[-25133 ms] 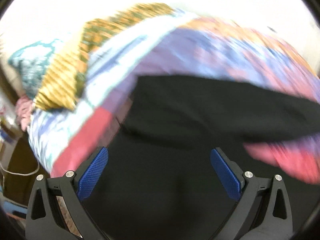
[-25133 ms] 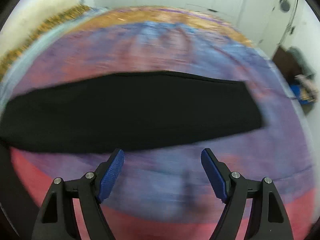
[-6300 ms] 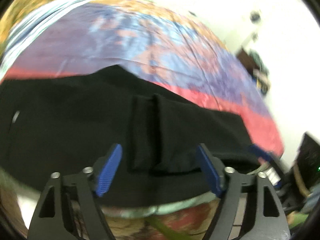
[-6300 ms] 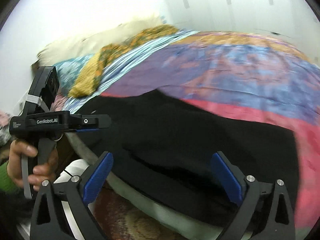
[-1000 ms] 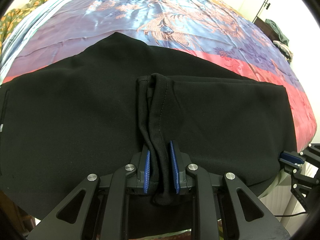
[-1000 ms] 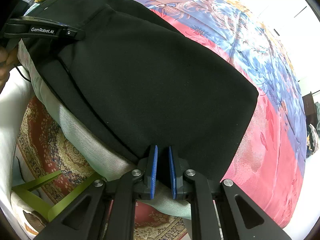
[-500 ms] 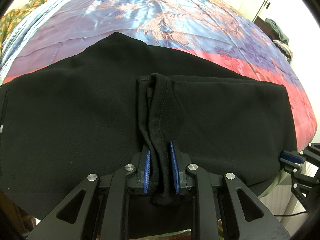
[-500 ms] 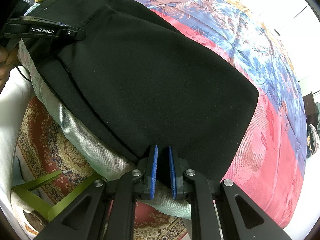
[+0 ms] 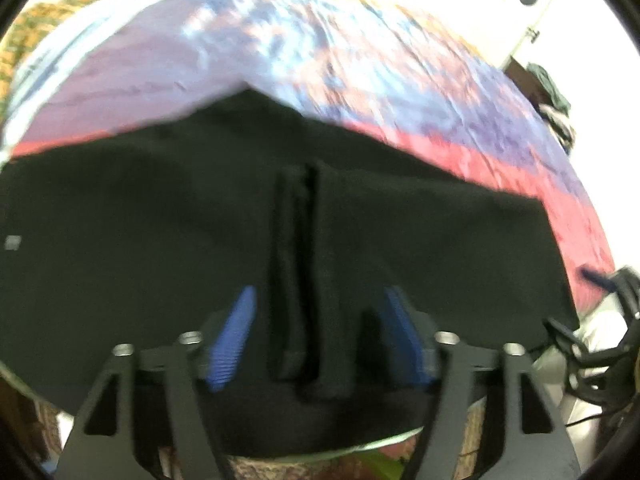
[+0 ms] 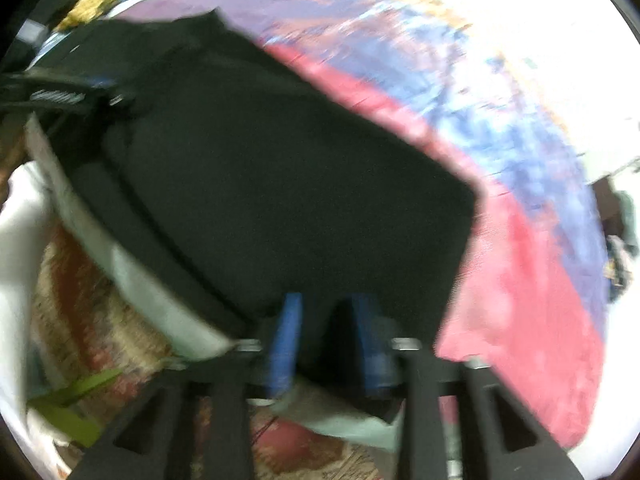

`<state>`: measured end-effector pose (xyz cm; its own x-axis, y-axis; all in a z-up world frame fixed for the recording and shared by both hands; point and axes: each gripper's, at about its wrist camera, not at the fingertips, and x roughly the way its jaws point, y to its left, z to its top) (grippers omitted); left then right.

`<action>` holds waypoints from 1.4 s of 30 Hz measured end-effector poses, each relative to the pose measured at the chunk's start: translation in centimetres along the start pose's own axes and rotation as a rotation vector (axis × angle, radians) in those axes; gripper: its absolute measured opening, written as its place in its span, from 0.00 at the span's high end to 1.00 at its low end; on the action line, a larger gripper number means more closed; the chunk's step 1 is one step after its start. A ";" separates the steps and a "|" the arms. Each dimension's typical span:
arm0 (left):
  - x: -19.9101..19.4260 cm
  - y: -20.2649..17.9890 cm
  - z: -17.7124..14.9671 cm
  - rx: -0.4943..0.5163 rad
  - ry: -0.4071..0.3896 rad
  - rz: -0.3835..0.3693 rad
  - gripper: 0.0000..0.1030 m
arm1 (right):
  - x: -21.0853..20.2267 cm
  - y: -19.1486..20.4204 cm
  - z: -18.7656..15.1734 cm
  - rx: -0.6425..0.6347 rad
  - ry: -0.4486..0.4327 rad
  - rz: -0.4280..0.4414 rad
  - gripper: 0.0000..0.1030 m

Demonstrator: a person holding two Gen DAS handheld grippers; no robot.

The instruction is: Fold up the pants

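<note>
The black pants [image 9: 160, 232] lie folded over on the bed near its front edge; they also show in the right wrist view [image 10: 280, 184]. A doubled hem edge [image 9: 304, 280] of the pants runs toward my left gripper [image 9: 320, 340], which is open with the fabric lying loose between its blue pads. My right gripper [image 10: 328, 344] is open a little at the pants' near right corner, jaws apart around the fabric edge. The left gripper also shows at the left in the right wrist view [image 10: 64, 96]. Both views are motion-blurred.
The bed has a satin spread [image 9: 320, 52] in purple, blue and red. A patterned rug [image 10: 92, 336] and a green object [image 10: 68, 404] lie on the floor below the bed edge. Clothes hang at the far right [image 9: 556, 108].
Both grippers were shut on the pants half a second ago; now both have opened and let the fabric go. The cameras are moving.
</note>
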<state>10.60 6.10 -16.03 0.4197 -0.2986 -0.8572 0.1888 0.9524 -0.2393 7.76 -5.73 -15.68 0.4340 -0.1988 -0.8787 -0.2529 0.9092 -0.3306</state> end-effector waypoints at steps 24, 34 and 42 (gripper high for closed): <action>-2.6 29.6 0.9 -0.344 0.066 0.056 0.01 | -5.3 2.2 -0.2 0.082 -0.186 0.212 0.01; -3.0 27.2 2.0 -0.300 0.121 0.114 0.54 | -5.0 3.1 -0.2 0.055 -0.181 0.235 0.01; -7.0 24.4 4.6 -0.335 0.122 0.244 0.82 | -6.0 1.2 -0.5 0.133 -0.245 0.217 0.01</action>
<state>16.30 31.15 -13.76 0.3043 -0.0716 -0.9499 -0.2098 0.9676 -0.1401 4.44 -3.65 -10.97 0.5812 0.0837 -0.8095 -0.2545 0.9635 -0.0830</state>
